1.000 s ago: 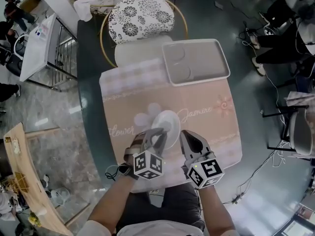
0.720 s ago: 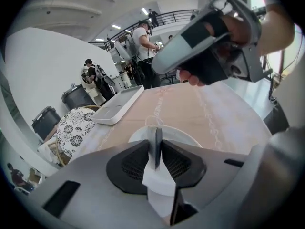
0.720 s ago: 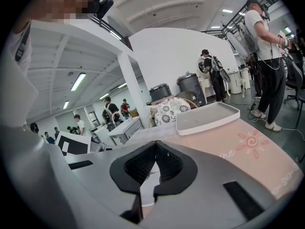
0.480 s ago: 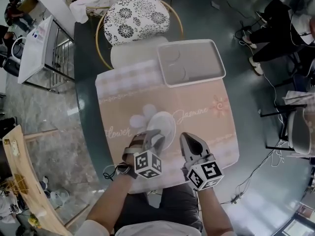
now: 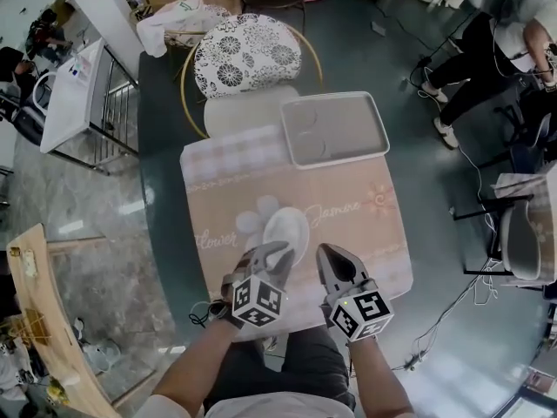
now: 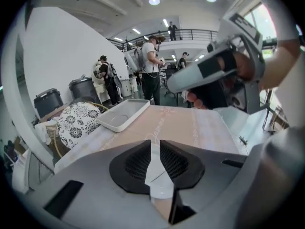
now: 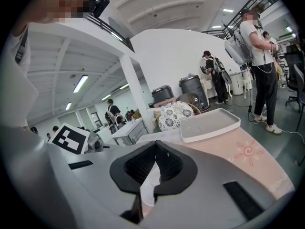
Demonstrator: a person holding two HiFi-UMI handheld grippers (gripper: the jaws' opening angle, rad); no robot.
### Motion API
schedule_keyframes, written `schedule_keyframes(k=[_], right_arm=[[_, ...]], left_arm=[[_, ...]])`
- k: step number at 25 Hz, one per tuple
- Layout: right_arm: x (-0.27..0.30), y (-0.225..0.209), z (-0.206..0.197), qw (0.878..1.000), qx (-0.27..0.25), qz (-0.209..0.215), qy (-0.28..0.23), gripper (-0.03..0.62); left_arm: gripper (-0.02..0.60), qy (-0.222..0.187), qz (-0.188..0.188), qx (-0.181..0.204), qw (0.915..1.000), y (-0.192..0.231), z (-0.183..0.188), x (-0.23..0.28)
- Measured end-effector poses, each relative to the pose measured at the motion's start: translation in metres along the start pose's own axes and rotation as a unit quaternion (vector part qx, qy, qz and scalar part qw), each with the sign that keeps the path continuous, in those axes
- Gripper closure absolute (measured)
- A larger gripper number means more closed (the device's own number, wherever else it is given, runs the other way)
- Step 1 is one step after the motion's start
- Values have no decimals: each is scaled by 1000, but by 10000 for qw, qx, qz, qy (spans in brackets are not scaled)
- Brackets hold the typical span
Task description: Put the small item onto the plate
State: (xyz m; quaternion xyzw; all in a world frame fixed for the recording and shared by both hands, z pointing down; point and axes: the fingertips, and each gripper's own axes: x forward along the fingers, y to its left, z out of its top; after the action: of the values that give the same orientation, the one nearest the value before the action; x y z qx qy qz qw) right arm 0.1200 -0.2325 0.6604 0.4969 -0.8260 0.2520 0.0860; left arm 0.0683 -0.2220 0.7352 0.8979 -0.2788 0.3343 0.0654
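Left gripper (image 6: 153, 144) fingers narrow, closing, nothing between them. Right gripper (image 7: 155, 143) fingers together, empty. White plate (image 5: 285, 233) just beyond left fingers, on pink mat (image 5: 357, 207) over bench (image 5: 161, 155). Grey tray (image 5: 335, 129) far right.

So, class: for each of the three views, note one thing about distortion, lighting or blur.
Head view: little blur, soft glare on the glossy floor. Left gripper view: fisheye bows the tray, a ceiling light flares, corners go black. Right gripper view: same bulge and black corners, a strip light glows.
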Motion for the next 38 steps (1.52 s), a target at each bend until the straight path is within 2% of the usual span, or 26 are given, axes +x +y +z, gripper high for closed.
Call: schedule_keyframes(k=[7, 13, 24, 31, 38], right_arm=[[-15, 29, 41, 9999, 23, 93, -115, 580], [-29, 66, 66, 9993, -7, 329, -173, 580], [-57, 101, 105, 9983, 62, 472, -339, 580], [-67, 132, 116, 9974, 224, 546, -421, 580], [-70, 147, 127, 9973, 84, 550, -483, 580]], left_arm=[[567, -790, 213, -736, 9939, 12, 61, -59], [575, -1244, 130, -1314, 9834, 16, 101, -110], [577, -1734, 205, -1533, 9726, 10, 153, -173], [577, -1901, 263, -1722, 9662, 14, 157, -217], [577, -2184, 196, -1951, 9560, 20, 165, -235]])
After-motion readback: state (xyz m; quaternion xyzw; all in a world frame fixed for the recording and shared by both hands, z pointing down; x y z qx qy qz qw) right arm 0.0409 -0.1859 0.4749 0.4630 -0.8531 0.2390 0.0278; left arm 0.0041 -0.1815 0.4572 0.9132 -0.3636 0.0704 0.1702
